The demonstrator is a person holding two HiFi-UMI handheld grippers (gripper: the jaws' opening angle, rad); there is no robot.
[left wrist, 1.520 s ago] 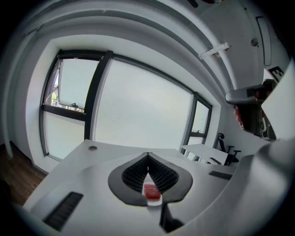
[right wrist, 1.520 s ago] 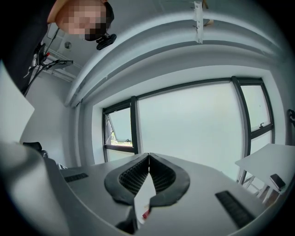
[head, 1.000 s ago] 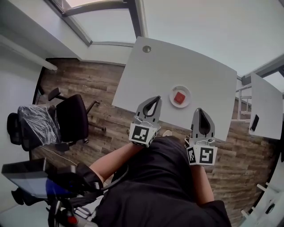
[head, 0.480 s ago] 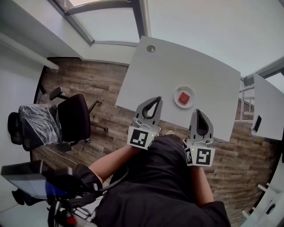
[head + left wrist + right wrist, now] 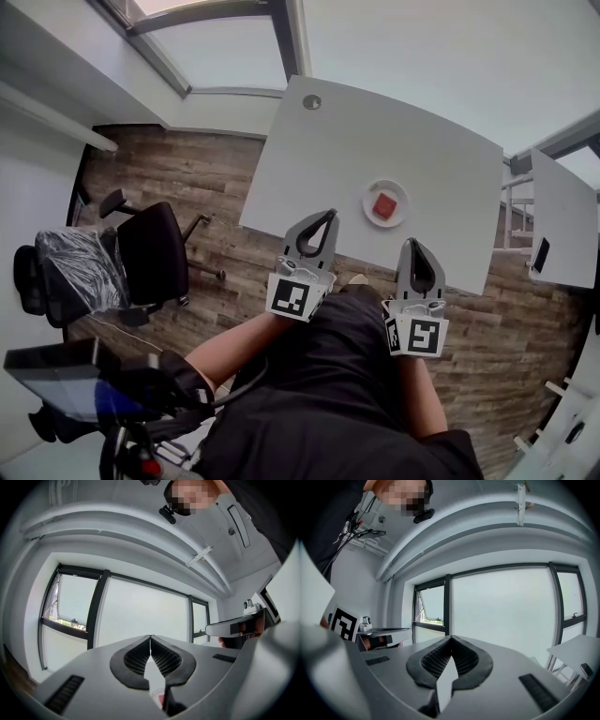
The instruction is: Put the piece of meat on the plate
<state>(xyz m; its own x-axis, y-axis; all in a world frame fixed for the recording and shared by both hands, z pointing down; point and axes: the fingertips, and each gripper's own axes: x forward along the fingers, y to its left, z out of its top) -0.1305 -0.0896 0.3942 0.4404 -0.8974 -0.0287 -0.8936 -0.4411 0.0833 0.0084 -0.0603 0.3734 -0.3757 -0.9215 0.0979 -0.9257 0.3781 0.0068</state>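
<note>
There are two grippers, the left gripper (image 5: pixel 330 214) and the right gripper (image 5: pixel 412 242). Each carries one marker cube, so there are two cubes.

There are two white tables: the big table (image 5: pixel 375 141) in the middle and a second table (image 5: pixel 562 225) at the far right.

The big table holds one plate (image 5: pixel 367 195) with one piece of meat (image 5: pixel 382 205) on it. One round cap (image 5: pixel 311 101) sits at its far left corner.

The second table bears one small dark object (image 5: pixel 539 254), too small to identify.

On the left stand two chairs: one black chair (image 5: pixel 155 248) and one plastic-wrapped chair (image 5: pixel 70 272).
</note>
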